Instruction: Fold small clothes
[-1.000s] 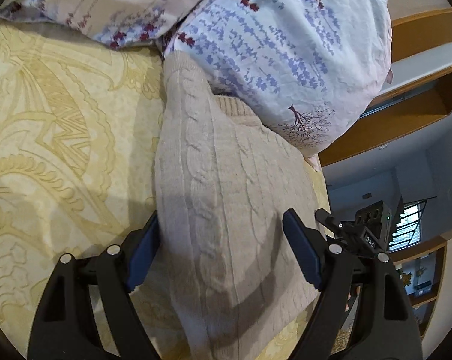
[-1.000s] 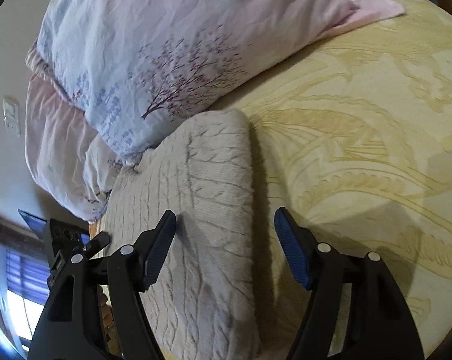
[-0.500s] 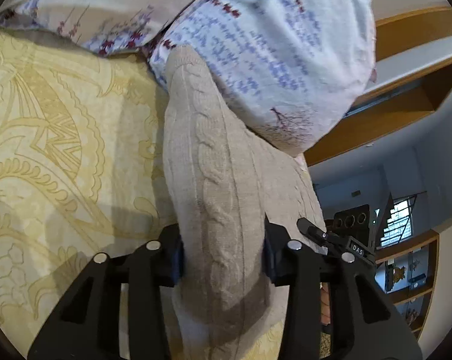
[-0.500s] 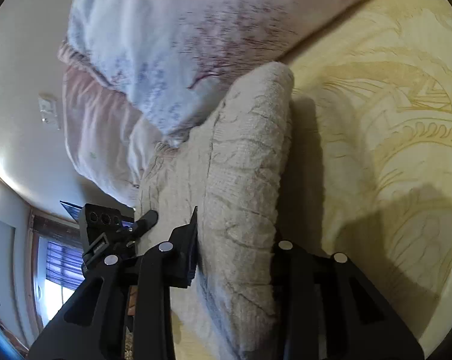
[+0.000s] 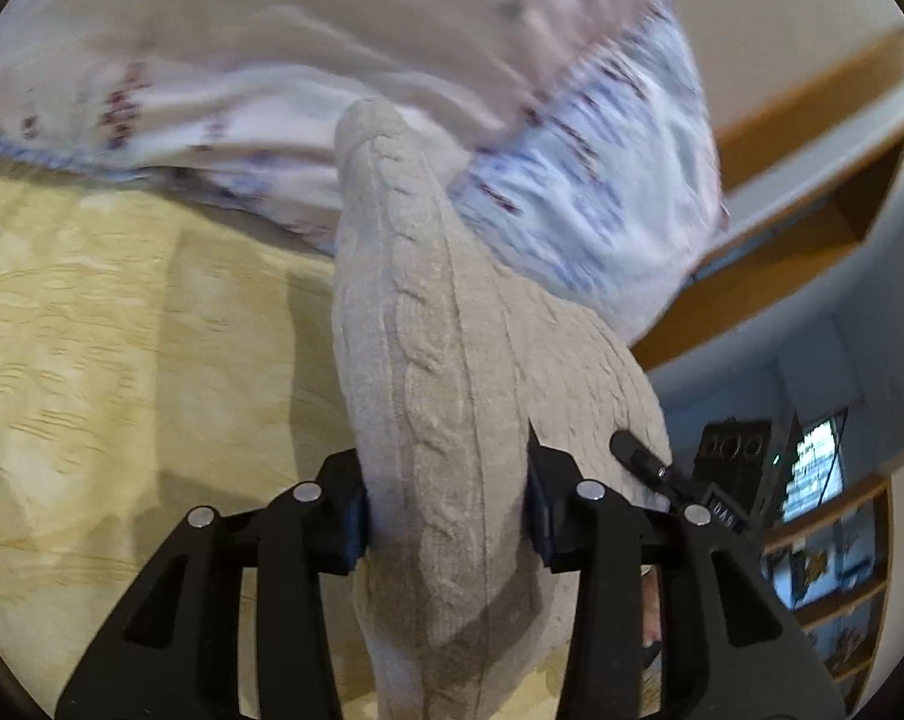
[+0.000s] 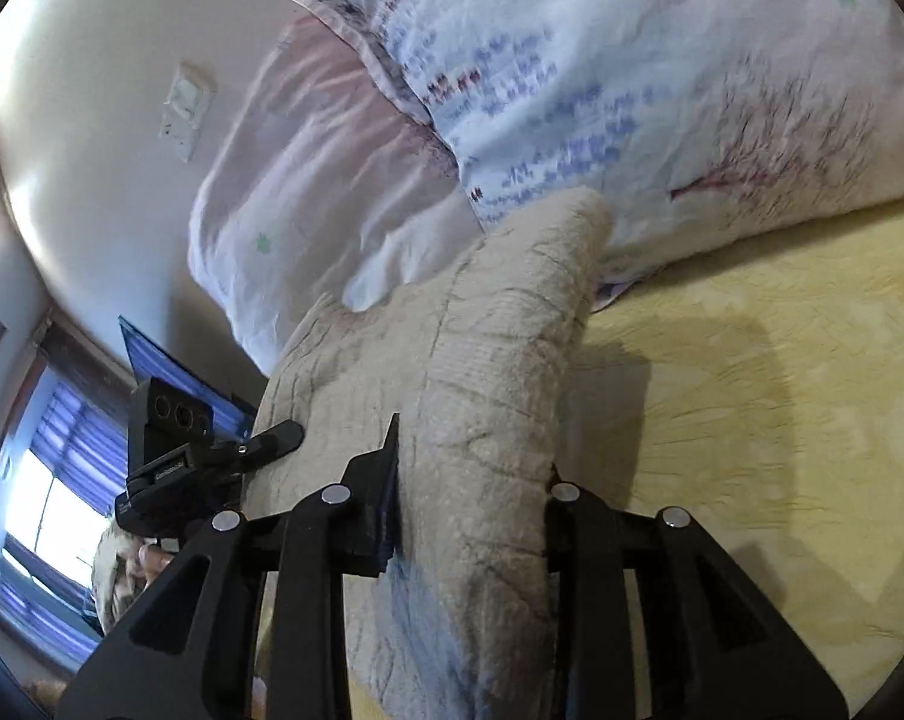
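Observation:
A beige cable-knit sweater point(image 5: 428, 324) is lifted off the yellow bedspread point(image 5: 104, 360), its far end against the floral pillows. My left gripper point(image 5: 446, 516) is shut on one side edge of the sweater. In the right wrist view my right gripper point(image 6: 472, 516) is shut on the other side edge of the sweater point(image 6: 499, 360). The blue pads are mostly hidden by the bunched knit. The opposite gripper shows in each view, at the right in the left wrist view point(image 5: 721, 480) and at the left in the right wrist view point(image 6: 176, 450).
Floral pillows point(image 5: 601, 180) point(image 6: 631, 90) lie at the head of the bed right behind the sweater. The yellow patterned bedspread point(image 6: 751, 390) spreads to the side. A wooden headboard shelf point(image 5: 811, 210) and a wall with a switch plate point(image 6: 188, 108) stand beyond.
Both grippers went from open over the flat sweater to shut on its side edges, then lifted it off the bed; both views tilted up toward the pillows.

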`<act>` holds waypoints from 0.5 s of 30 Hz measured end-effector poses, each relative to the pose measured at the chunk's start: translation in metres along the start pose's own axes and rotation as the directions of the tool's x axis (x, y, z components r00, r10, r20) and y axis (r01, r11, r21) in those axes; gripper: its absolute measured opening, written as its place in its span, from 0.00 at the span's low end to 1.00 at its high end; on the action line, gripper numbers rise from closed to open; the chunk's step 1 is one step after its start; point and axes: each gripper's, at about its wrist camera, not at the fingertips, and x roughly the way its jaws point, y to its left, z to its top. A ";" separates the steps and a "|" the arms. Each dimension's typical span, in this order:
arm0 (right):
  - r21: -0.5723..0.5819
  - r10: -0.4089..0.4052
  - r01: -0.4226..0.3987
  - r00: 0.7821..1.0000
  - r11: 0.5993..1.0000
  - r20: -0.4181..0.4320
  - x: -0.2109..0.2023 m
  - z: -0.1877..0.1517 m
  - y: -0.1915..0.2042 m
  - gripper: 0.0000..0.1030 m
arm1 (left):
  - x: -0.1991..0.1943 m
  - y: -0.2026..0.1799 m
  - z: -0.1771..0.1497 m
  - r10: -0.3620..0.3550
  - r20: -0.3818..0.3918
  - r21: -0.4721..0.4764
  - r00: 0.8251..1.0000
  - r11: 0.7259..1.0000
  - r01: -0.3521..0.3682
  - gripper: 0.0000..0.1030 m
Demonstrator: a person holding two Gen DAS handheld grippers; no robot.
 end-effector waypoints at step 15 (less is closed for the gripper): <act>0.146 -0.090 0.093 0.996 0.985 -0.030 0.000 -0.006 -0.047 0.45 | -0.037 0.012 -0.025 0.095 0.145 0.079 0.985 0.991 -0.107 0.51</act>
